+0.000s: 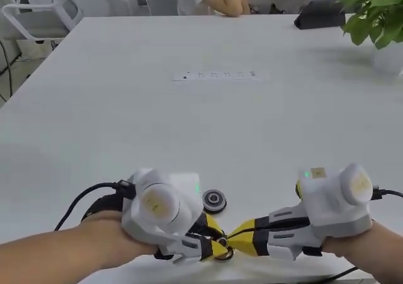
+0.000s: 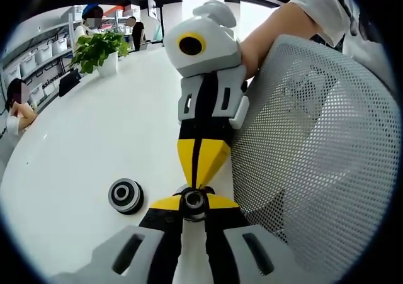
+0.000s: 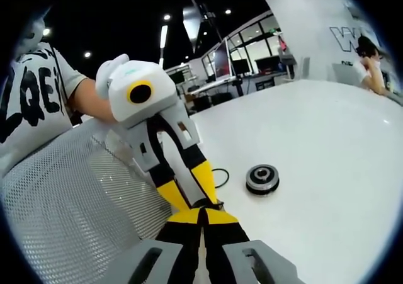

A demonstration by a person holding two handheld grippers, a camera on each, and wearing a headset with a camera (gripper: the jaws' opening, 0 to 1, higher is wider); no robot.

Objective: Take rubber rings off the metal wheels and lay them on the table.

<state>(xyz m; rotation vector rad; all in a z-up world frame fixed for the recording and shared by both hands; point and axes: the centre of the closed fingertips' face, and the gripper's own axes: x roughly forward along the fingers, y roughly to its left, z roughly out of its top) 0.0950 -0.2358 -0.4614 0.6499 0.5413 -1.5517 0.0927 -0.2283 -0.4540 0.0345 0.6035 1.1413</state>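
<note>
At the near edge of the white counter (image 1: 189, 120), the left tongs (image 2: 194, 203) clamp a metal wheel (image 2: 193, 199), while the right tongs (image 3: 201, 218), pinched nearly together, meet its rim head-on. A second wheel (image 1: 214, 200) lies flat just beside them.

Bright, even light came from ceiling spots (image 3: 167, 17) and strips (image 3: 163, 41) overhead. The white table (image 1: 126, 107) glared softly, paling toward its far edge, and the loose wheel (image 1: 214, 200) cast only a faint shadow. Both gripper views bent strongly at their edges; the head view was slightly soft.
</note>
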